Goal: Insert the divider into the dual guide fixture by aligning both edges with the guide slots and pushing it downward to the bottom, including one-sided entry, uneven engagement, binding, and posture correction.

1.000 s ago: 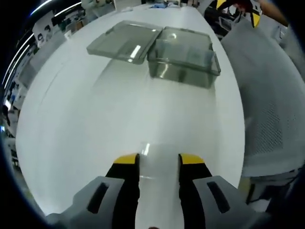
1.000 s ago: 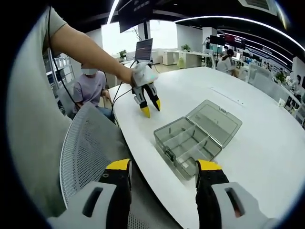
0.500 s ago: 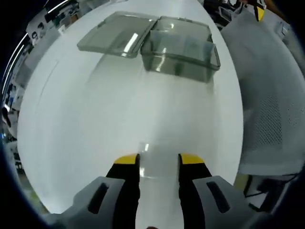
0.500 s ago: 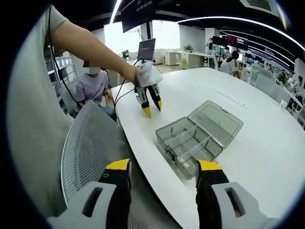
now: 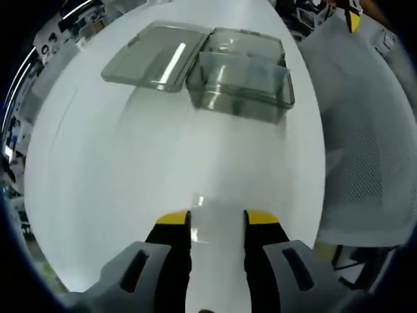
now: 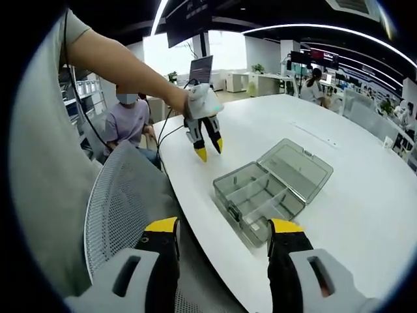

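A smoky clear plastic box (image 5: pixel 241 81) stands on the white table (image 5: pixel 117 182), its lid (image 5: pixel 156 55) lying open flat beside it. In the right gripper view the box (image 6: pixel 264 202) shows inner partitions, with the lid (image 6: pixel 296 166) on its far side. My left gripper (image 5: pixel 217 218) hovers above the table well short of the box, shut on a thin clear divider (image 5: pixel 218 238) that glints between the yellow tips. The right gripper view shows that left gripper (image 6: pixel 207 149) pointing down in a person's hand. My right gripper (image 6: pixel 223 228) is open and holds nothing, near the table's edge.
A grey mesh chair (image 6: pixel 124 215) stands by the table's edge, below my right gripper; it also shows as a chair (image 5: pixel 365 150) beside the box. A seated person (image 6: pixel 127 117) is behind the table. Desks and monitors fill the far background.
The left gripper's view has drifted a little, so the box sits slightly lower and left in it. Both grippers keep their jaw gaps. The box has not moved.
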A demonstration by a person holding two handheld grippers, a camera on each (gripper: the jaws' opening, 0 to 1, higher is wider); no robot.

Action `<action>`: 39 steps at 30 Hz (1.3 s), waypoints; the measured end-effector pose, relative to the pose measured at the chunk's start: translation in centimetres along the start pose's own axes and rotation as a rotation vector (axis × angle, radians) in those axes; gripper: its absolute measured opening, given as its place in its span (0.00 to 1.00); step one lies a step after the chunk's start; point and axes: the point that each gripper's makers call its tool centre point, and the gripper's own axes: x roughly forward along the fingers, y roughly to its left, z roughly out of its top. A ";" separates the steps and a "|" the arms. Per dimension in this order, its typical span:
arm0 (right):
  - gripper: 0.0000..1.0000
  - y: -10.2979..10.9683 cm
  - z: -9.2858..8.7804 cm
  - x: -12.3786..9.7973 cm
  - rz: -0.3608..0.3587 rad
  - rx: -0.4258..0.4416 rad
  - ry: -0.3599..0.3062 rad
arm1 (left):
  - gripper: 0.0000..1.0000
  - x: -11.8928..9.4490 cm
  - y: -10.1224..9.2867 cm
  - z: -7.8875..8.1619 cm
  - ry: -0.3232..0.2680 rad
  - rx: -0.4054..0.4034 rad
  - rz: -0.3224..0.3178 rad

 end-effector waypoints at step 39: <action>0.42 -1.7 3.2 2.5 0.134 0.130 -0.105 | 0.28 -6.3 -5.5 11.3 -0.276 0.058 0.085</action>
